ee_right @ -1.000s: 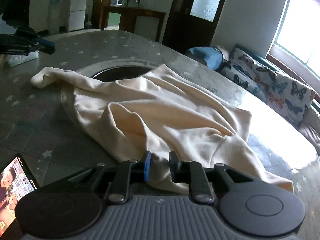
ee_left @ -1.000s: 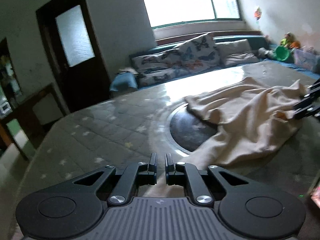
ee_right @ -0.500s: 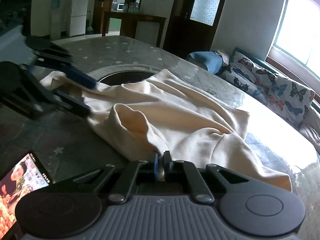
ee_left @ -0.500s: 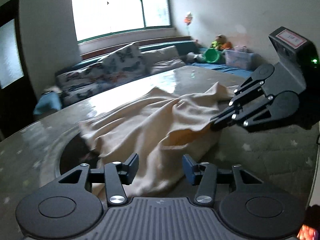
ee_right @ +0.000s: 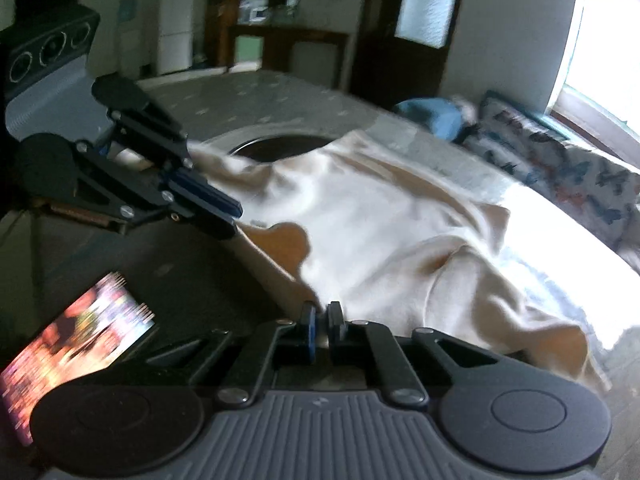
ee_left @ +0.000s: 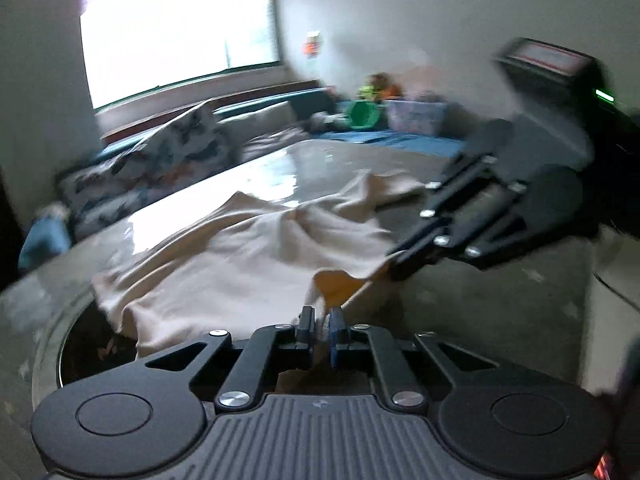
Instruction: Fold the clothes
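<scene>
A cream garment (ee_left: pixel 248 256) lies spread and rumpled on the round star-patterned table (ee_left: pixel 480 312). My left gripper (ee_left: pixel 320 322) is at its near hem. The jaws are closing, and the pads pinch a fold of the fabric. My right gripper (ee_left: pixel 394 266) reaches in from the right of the left wrist view and grips the same raised edge a little further along. In the right wrist view the garment (ee_right: pixel 380 220) fills the middle. The right gripper (ee_right: pixel 320 320) is shut on its near edge. The left gripper (ee_right: pixel 236 220) comes in from the left and touches the cloth.
A phone (ee_right: pixel 76 344) with a lit screen lies on the table near the right gripper. A dark round inset (ee_right: pixel 280 146) sits in the table's middle, partly under the cloth. A sofa with butterfly cushions (ee_left: pixel 160 152) and a green bucket (ee_left: pixel 362 114) stand beyond.
The left gripper swung round towards the cloth, opened wide, then shut on its near hem. The right gripper closed on the cloth's edge and pulled it up slightly.
</scene>
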The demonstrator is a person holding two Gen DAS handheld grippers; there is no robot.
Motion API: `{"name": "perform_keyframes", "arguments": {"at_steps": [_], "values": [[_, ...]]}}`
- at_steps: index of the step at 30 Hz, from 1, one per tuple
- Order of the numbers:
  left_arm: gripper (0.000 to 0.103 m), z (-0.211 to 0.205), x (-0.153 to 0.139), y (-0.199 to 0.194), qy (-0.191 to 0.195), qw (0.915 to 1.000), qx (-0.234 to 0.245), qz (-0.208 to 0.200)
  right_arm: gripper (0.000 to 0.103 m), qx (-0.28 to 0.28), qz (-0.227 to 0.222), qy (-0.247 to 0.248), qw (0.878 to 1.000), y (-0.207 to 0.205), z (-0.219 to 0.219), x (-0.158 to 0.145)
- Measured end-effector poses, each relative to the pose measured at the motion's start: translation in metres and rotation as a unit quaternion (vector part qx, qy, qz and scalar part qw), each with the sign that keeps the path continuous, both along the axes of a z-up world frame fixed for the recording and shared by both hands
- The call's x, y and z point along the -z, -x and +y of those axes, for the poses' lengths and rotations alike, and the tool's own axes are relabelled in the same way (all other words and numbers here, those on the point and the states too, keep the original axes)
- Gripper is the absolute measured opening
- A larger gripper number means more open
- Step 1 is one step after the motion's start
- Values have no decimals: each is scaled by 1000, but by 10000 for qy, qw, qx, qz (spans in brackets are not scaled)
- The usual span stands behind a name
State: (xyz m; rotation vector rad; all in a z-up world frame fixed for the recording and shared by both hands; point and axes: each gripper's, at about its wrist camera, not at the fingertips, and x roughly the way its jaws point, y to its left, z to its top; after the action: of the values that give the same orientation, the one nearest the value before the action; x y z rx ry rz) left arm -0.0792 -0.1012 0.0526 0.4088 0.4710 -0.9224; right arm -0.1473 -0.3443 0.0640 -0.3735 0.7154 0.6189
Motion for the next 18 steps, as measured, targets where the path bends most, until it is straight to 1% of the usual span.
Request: {"name": "perform_keyframes", "arguments": {"at_steps": [2,4,8,11,13,14,16,17,18], "values": [[8,1,3,14,-159,9995,252,-115,9,-43,91,-112,9999,4,-2,-2],[8,2,8,17,-295,9989,354,-91,9,-27,74,-276,9996,5,-5,-8],[8,1,14,12,-287,9989,358,52,9,128,-63,-461,9988,-7,-6,-15],[8,-1,14,8,-294,9988,383,35,9,165,62,-524,9985,-19,-1,-6],[9,0,15,6,-303,9988,379,56,9,120,222,-505,9984,-24,4,4],[10,0,15,6,-314,9987,385,81,9,69,305,-465,9984,-22,6,10],[12,4,13,8,-299,9987,387,114,11,-38,330,-348,9988,-15,8,16],[13,6,12,8,-281,9987,396,137,11,-90,325,-287,9990,-11,9,19],[18,8,11,8,-257,9987,402,156,11,-111,336,-275,9990,-9,9,19]]}}
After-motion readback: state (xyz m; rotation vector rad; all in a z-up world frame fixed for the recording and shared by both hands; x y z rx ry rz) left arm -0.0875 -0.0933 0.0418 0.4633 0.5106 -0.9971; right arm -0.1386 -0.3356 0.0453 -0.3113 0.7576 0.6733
